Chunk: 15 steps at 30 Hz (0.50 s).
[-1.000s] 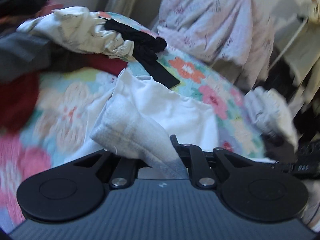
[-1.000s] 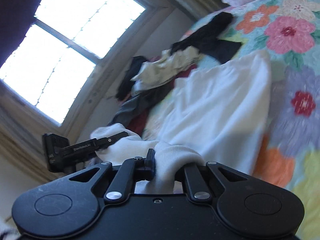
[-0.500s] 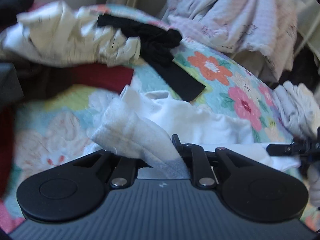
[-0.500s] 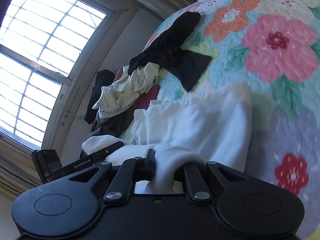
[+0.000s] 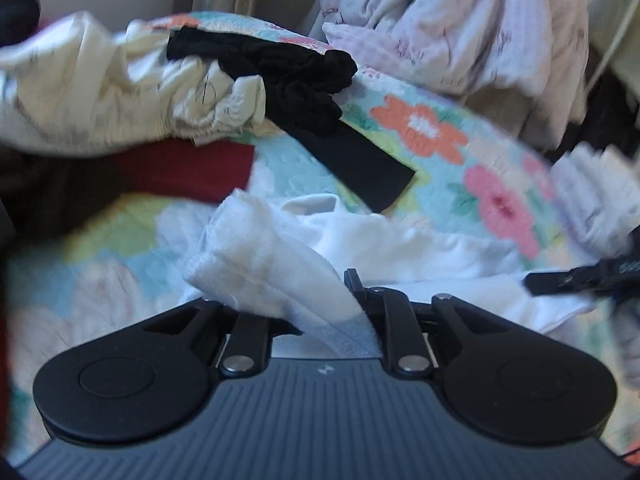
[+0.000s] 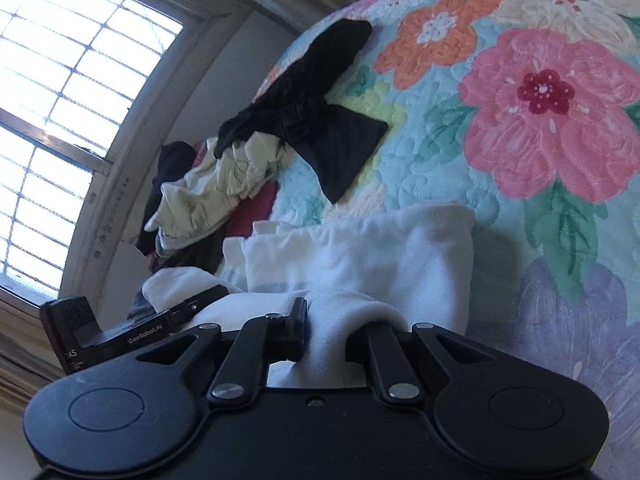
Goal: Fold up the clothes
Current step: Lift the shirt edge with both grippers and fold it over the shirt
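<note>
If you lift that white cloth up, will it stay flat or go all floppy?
Probably floppy: the white cloth already sags and bunches where the right gripper pinches it. It likely feels light, since thin folds drape over the flowered quilt without flattening it.

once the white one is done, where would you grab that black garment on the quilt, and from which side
Probably by the flat black tab that juts onto the bare floral quilt. It lies smooth and single-layered with open bedding around it, so come in from the quilt side. The other end of the black garment is bunched and draped over the cream garment, so a pinch there could snag both.
</note>
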### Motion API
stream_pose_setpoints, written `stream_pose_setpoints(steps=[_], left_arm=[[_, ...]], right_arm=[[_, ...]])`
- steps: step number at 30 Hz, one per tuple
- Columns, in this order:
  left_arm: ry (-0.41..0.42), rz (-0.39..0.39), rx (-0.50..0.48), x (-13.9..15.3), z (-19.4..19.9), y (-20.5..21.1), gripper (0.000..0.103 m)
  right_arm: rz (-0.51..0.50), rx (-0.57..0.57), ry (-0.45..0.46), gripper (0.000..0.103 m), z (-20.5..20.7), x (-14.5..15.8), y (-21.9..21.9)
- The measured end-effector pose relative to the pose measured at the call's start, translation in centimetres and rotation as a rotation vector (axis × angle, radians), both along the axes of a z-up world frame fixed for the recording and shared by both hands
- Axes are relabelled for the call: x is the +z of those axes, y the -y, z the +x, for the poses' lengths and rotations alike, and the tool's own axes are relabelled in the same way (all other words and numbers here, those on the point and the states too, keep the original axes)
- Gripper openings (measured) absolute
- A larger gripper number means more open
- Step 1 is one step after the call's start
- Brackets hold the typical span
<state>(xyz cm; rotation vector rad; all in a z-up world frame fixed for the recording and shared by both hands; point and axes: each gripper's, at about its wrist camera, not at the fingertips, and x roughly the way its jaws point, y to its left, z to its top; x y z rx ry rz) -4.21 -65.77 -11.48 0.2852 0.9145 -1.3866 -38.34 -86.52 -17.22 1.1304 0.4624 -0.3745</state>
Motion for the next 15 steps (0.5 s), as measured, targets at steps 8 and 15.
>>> stream_pose_setpoints(steps=[8, 15], left_arm=[[-0.078, -0.033, 0.043, 1.1, 0.1, 0.8, 0.025], [-0.08, 0.054, 0.046, -0.7, 0.6, 3.8, 0.027]], right_arm=[[0.146, -0.018, 0.104, 0.023, -1.8, -1.8, 1.5], [-0.014, -0.03, 0.063, 0.041, -2.3, -0.1, 2.0]])
